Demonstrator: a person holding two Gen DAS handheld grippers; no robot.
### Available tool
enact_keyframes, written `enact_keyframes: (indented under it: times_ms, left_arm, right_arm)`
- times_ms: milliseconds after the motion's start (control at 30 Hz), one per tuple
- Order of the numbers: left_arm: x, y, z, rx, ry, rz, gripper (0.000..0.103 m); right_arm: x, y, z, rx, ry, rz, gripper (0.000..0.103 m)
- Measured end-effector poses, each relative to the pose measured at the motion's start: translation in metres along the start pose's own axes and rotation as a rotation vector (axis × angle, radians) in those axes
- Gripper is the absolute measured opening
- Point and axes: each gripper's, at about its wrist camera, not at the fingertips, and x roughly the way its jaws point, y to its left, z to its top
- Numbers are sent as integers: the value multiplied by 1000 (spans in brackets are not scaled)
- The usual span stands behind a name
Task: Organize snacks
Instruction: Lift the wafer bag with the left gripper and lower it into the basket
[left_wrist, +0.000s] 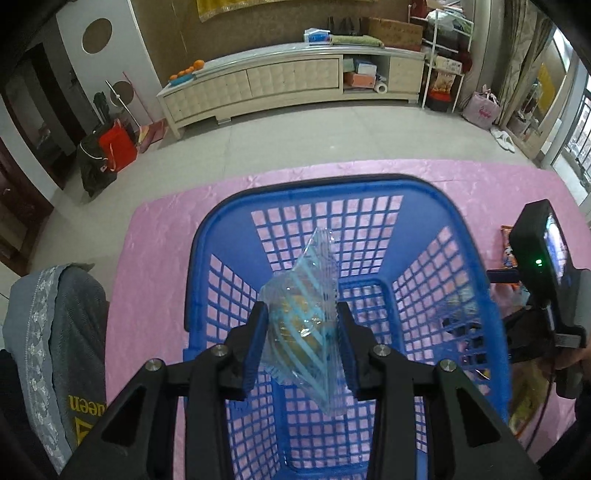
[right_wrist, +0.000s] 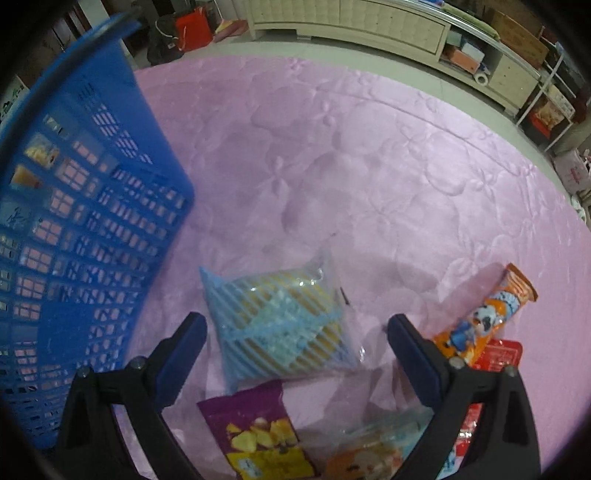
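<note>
The left gripper (left_wrist: 301, 345) is closest to its camera, and its two blue pads press on a clear packet with light-blue stripes (left_wrist: 308, 325), which has yellow biscuits inside. The packet hangs over the open blue plastic basket (left_wrist: 476, 266), above the grid floor, so it is not yet put down. The basket stands on the pink quilted cloth (left_wrist: 162, 236).

In the right wrist view, the right gripper (right_wrist: 295, 341) has its jaws wide apart and holds nothing. Between and just in front of its fingers lies a second striped biscuit packet (right_wrist: 280, 325) on the cloth. Near it are a purple chip bag (right_wrist: 255, 428), an orange tube-shaped snack with a cartoon figure (right_wrist: 484, 317) and a red packet (right_wrist: 500, 354). The basket wall is on the left of this view.

I think the risks are these: the wrapper in the left grip is slippery and thin, so it may slide out early or the biscuits may be crushed if the pads squeeze more. The right gripper, when it closes, could catch only the loose film, or also pinch the purple bag that touches the packet's near edge
</note>
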Motion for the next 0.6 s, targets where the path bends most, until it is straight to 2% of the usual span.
enact_keyframes:
  times_ms: [133, 167, 233, 267, 300, 367, 600]
  left_arm:
    - [13, 4, 0, -10, 29, 8, 35]
    - [14, 6, 0, -12, 33, 17, 35]
    - [14, 8, 2, -23, 25, 31, 35]
    - [14, 9, 4, -35, 20, 29, 36]
    - [13, 12, 5, -46, 15, 24, 39]
    - [10, 16, 9, -63, -9, 24, 47]
    - [-6, 14, 4, -81, -50, -20, 52]
  right_arm:
    - [0, 1, 5, -21, -11, 5, 99]
    - [-1, 8, 4, -31, -14, -8, 97]
    - [-2, 17, 3, -70, -33, -69, 82]
    - [-4, 20, 2, -83, -44, -79, 72]
    - [-7, 22, 0, -83, -50, -82, 66]
    - [-10, 19, 0, -68, -60, -62, 61]
    - [-33, -5, -12, 30, -104, -19, 60]
